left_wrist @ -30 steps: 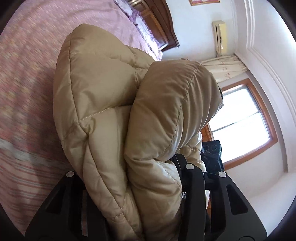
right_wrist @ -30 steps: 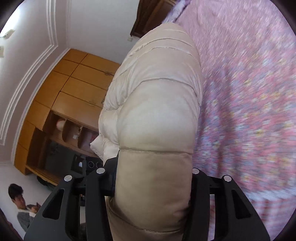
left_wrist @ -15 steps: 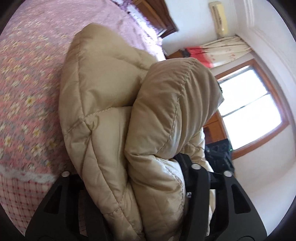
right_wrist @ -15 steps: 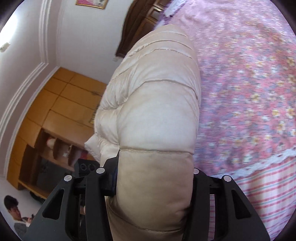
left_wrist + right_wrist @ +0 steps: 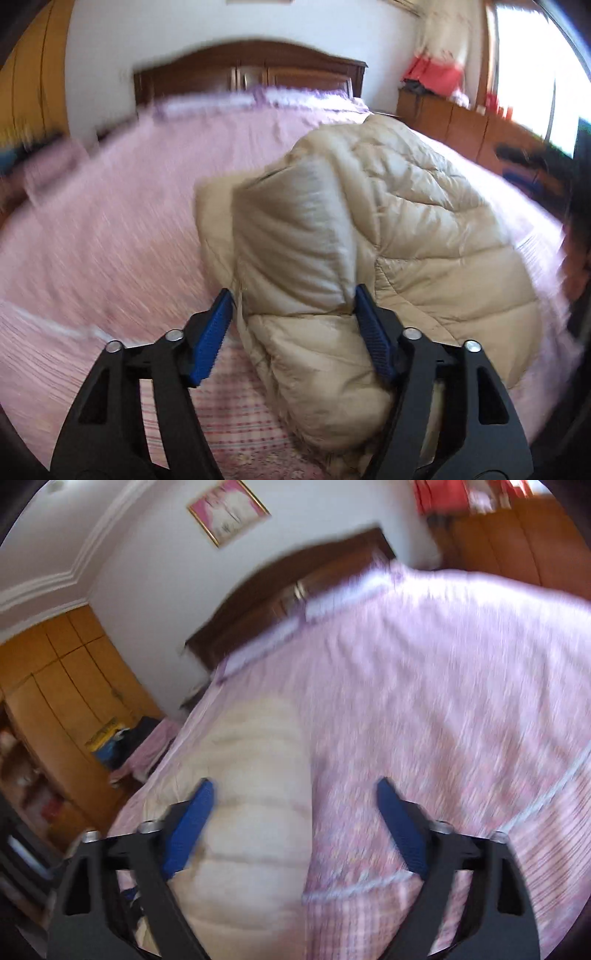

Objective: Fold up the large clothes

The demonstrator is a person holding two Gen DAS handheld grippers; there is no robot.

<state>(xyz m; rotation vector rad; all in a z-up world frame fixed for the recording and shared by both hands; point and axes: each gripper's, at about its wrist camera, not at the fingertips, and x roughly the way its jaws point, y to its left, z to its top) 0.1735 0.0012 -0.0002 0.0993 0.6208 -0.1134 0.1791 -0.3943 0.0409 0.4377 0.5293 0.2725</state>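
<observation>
A large beige quilted puffer coat [image 5: 388,236] lies in a heap on the pink bed [image 5: 110,240]. In the left wrist view my left gripper [image 5: 295,299] is open, its blue pads wide apart with a fold of the coat between them, the right pad [image 5: 373,332] touching the fabric. In the right wrist view the coat [image 5: 251,775] lies at the bed's lower left. My right gripper [image 5: 295,790] is open above it, empty, with the left pad [image 5: 188,823] over the coat. Both views are motion blurred.
A dark wooden headboard [image 5: 251,70] stands at the far end of the bed. Wooden cabinets [image 5: 55,701] line the wall to the left, with clutter on the floor beside the bed. A dresser with red items [image 5: 443,107] and a bright window are at the right.
Both grippers have opened and let the coat go onto the bed. Both have swung down to face the bed and headboard.
</observation>
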